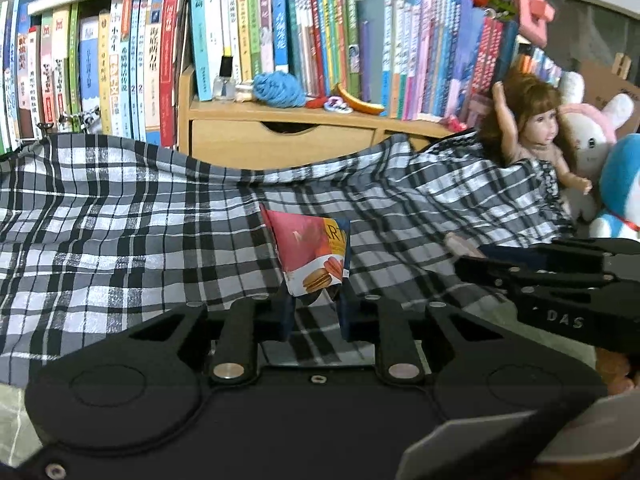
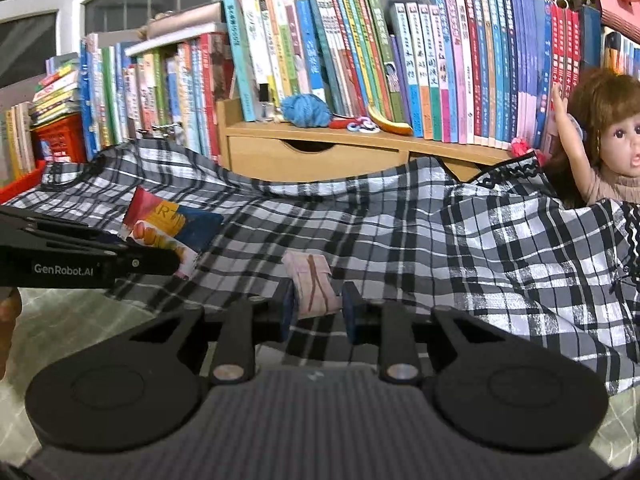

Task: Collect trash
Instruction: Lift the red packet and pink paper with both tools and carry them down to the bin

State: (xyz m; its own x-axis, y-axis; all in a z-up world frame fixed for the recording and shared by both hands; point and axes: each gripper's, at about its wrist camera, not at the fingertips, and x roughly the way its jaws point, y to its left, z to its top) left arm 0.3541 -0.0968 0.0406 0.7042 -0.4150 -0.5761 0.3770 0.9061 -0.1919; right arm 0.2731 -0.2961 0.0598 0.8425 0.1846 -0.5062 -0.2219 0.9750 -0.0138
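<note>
A black and white checked cloth (image 1: pixel 120 216), soft and full of folds, covers the desk, and both pieces of trash are on it or just above it. The left claw (image 1: pixel 314 312) is clamped on a snack wrapper (image 1: pixel 312 252), a glossy, crumpled foil piece, pink and red with printed macarons and a dark blue edge; it stands up in a rough cone shape from the two blue pads. In the right wrist view this same wrapper (image 2: pixel 168 228) shows at the left, above the cloth, beside the black matte body of the left claw. The right claw (image 2: pixel 318 308) has its fingers close on both sides of a small pink packet (image 2: pixel 312 288), flat and rectangular, with thin brown lines on its paper-like face; I cannot tell if the pads really press it. The packet sits in the near middle of the cloth. At the far side, a light wooden shelf (image 1: pixel 280 128) with a cut-out drawer handle carries many upright books (image 1: pixel 280 20), a ball of blue yarn (image 1: pixel 278 88) and a small glass bottle (image 1: pixel 224 80). At the far right, a doll (image 1: pixel 536 128) with curly brown hair raises one arm, beside plush toys (image 1: pixel 600 152).
</note>
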